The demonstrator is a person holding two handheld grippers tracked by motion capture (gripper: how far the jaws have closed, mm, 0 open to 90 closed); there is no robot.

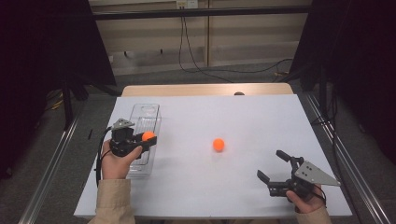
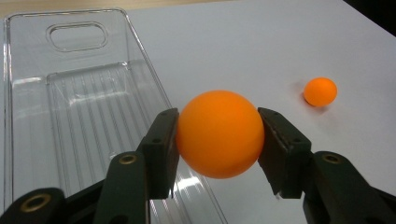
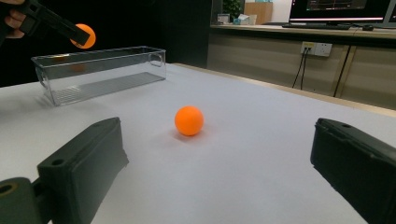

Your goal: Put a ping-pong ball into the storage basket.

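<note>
My left gripper (image 1: 148, 138) is shut on an orange ball (image 1: 148, 136), holding it in the air over the right rim of a clear plastic bin (image 1: 145, 122). In the left gripper view that held ball (image 2: 219, 134) sits squeezed between both black jaws, above the bin's edge (image 2: 154, 84). A second orange ball (image 1: 218, 144) rests on the white table near its middle. My right gripper (image 1: 272, 166) stands open at the front right, jaws wide apart and pointed toward that loose ball (image 3: 189, 120), well short of it.
The white table top (image 1: 252, 116) spreads between both grippers. The bin (image 3: 100, 70) has nothing lying in it. Beyond the far table edge are cables on the floor (image 1: 196, 65) and dark curtains at both sides.
</note>
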